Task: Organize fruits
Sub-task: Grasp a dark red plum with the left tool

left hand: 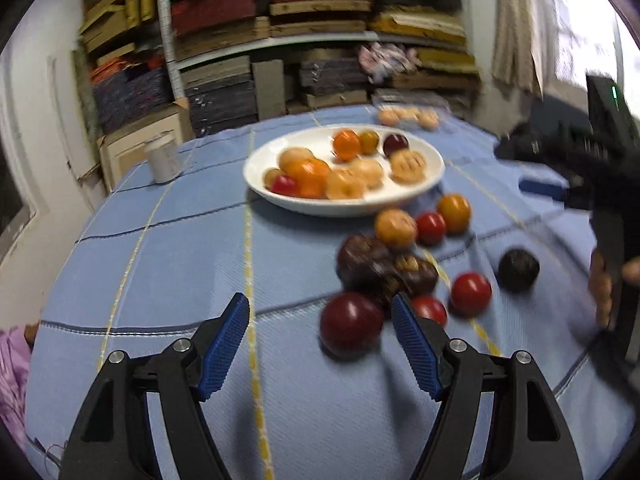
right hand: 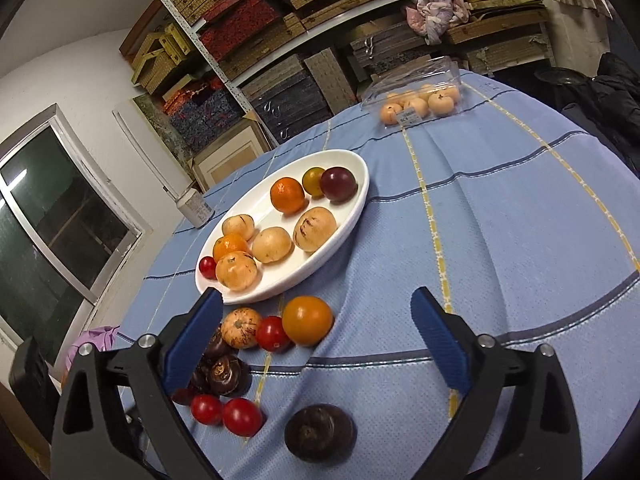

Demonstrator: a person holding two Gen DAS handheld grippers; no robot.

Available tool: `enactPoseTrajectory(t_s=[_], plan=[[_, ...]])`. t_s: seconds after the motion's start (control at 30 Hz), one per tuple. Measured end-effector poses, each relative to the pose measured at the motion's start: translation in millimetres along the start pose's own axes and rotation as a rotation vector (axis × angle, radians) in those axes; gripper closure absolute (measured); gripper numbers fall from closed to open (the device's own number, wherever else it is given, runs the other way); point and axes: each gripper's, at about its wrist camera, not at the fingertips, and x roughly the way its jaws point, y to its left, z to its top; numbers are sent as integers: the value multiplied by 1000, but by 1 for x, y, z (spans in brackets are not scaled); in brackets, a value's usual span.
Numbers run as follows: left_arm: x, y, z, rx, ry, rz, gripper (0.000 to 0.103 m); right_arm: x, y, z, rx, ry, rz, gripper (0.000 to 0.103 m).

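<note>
Shelving [right hand: 320, 20] packed with flat boxes is standing behind a round table [right hand: 500, 240] under a blue cloth with yellow and dark stripes

- Plate [right hand: 352, 216], white, oval: sitting toward the table's middle, holding two oranges [right hand: 287, 195], several tan fruits [right hand: 314, 229], a dark plum [right hand: 338, 184], a greenish-orange fruit and one small red tomato at its near end
- Loose fruit on the cloth just beside the plate's near rim: a tan fruit [right hand: 241, 328], a tomato [right hand: 273, 333] and an orange fruit [right hand: 307, 320], touching in a row
- Nearer the table's edge: a cluster of dark brown fruits [right hand: 224, 372], two red tomatoes [right hand: 226, 414] side by side, and a lone dark fruit [right hand: 320, 432] lying apart from them
- Clear box [right hand: 420, 96] of pale orange fruits: resting at the far edge
- White jar [right hand: 196, 208]: standing at the table's edge beyond the plate
- Left gripper [left hand: 320, 316]: jaws spread wide and empty, hovering over the cloth; a dark red fruit [left hand: 351, 323] is lying by the inner side of one finger, whether touching cannot be told through the blur
- Right gripper [right hand: 316, 308]: jaws released, holding nothing, hovering above the loose fruit, facing the plate; one blue pad [right hand: 192, 344] is overlapping the dark cluster in view
</note>
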Motion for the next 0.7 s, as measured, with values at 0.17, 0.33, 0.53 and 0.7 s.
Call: enactPoseTrajectory(t_s=[0.17,0.33,0.53,0.7], plan=[[19,10,-2,-43,78,-16,27,0,-6,1,21,6,-1,10],[24,24,-1,-105,92,-20,26,1,-6,1,22,6,1,10],[28,43,-2,-169,110,44,26,2,-5,1,23,10,2,9],[34,31,-3,-110,144,-4,42,4,-4,0,16,12,0,9]])
